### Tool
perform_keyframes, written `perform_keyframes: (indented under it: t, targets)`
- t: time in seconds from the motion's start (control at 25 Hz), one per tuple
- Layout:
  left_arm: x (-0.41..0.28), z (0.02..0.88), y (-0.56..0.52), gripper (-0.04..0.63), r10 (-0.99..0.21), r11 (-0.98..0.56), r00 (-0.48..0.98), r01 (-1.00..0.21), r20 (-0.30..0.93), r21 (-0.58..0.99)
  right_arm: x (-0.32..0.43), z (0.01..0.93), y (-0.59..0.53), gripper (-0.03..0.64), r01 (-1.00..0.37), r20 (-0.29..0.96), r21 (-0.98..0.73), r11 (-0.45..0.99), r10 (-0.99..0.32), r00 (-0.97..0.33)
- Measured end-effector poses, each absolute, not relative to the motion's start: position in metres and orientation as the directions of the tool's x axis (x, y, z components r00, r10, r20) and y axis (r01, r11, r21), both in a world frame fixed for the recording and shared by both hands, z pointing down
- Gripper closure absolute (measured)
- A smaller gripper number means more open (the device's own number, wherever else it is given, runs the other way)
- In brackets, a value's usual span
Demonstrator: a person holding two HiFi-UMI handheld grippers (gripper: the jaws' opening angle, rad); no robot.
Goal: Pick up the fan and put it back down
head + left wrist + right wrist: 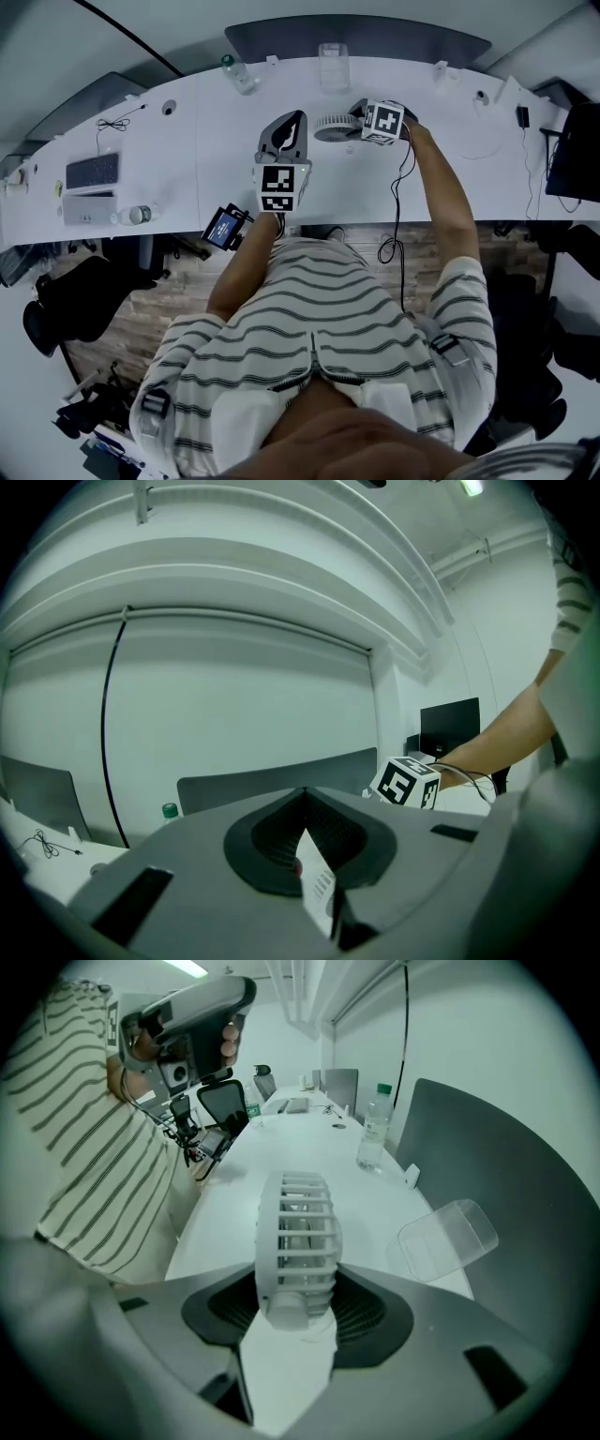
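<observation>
White desk (187, 141): white fan (298, 1227) (slatted round cage) clamped in right claw (298, 1302).

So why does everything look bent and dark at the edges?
Head view: the wide lens bows the desk into an arc. Left gripper view: lines on the wall curve; a ceiling light glares top right. Right gripper view: the fan looks sharp, the corners black.
</observation>
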State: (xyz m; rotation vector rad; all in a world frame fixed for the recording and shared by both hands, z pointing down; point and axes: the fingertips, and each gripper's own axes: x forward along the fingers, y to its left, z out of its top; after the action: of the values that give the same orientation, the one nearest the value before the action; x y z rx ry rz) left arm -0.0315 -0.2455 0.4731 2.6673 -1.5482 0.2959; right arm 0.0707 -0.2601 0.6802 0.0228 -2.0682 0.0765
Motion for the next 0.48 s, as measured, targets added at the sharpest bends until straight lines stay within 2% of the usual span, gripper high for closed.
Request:
perform_keyframes:
  t: [0.48]
  targets:
    - [-0.0234,0.4717,-0.2409,0.588,-0.835,-0.534,0.519,-0.844,0.184,-0.045,0.0766,0.6725,-0.2532,0.394,-0.3,0.808,-0.076,0.951,-0.117,-0.578]
